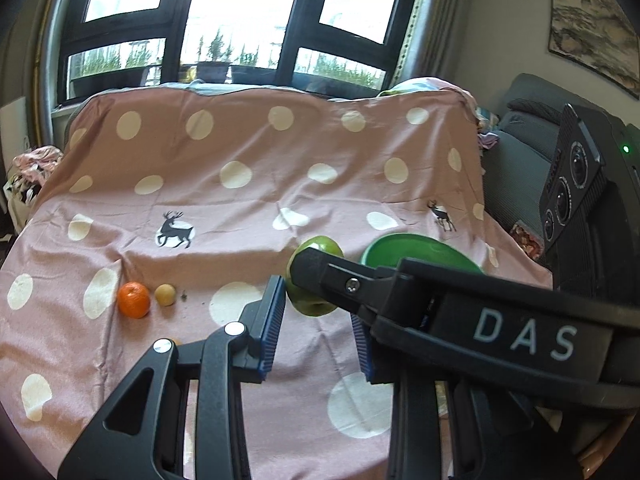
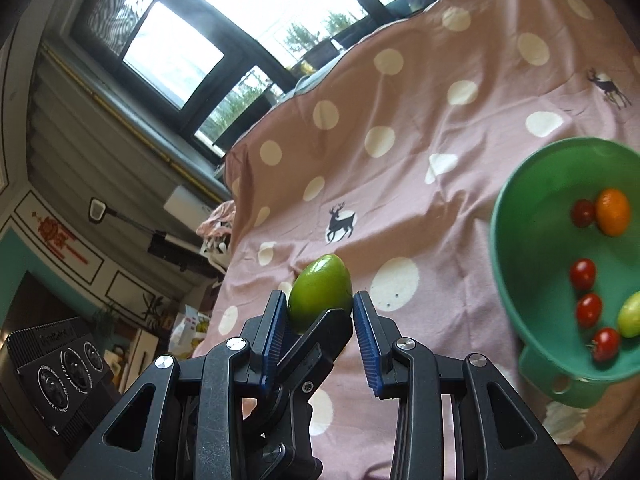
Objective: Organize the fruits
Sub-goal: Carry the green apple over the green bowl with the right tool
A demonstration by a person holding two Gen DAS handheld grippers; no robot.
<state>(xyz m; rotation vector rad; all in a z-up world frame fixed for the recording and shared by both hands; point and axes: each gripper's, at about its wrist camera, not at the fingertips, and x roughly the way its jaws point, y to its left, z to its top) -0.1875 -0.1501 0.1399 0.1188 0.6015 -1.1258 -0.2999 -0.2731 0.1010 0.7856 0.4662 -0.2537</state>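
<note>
A green egg-shaped fruit (image 2: 320, 288) is off the pink dotted cloth (image 2: 420, 92), with my right gripper (image 2: 319, 300) shut on it, one blue pad on each side. In the left wrist view the same green fruit (image 1: 310, 304) sits at the tips of my left gripper (image 1: 318, 300). Its left pad touches the fruit and its other pad is hidden behind the right gripper's finger (image 1: 340, 280), which crosses over the fruit. A finger (image 2: 320, 344) of the left gripper lies under the fruit. The green bowl (image 2: 532, 240) to the right holds several cherry tomatoes, an orange fruit (image 2: 612, 212) and a yellow-green one.
On the cloth at the left lie an orange (image 1: 134, 299) and a small tan fruit (image 1: 165, 294). The green bowl (image 1: 400, 248) stands behind the right gripper. A grey sofa (image 1: 516, 152) is beyond the cloth's right edge, and a window is behind.
</note>
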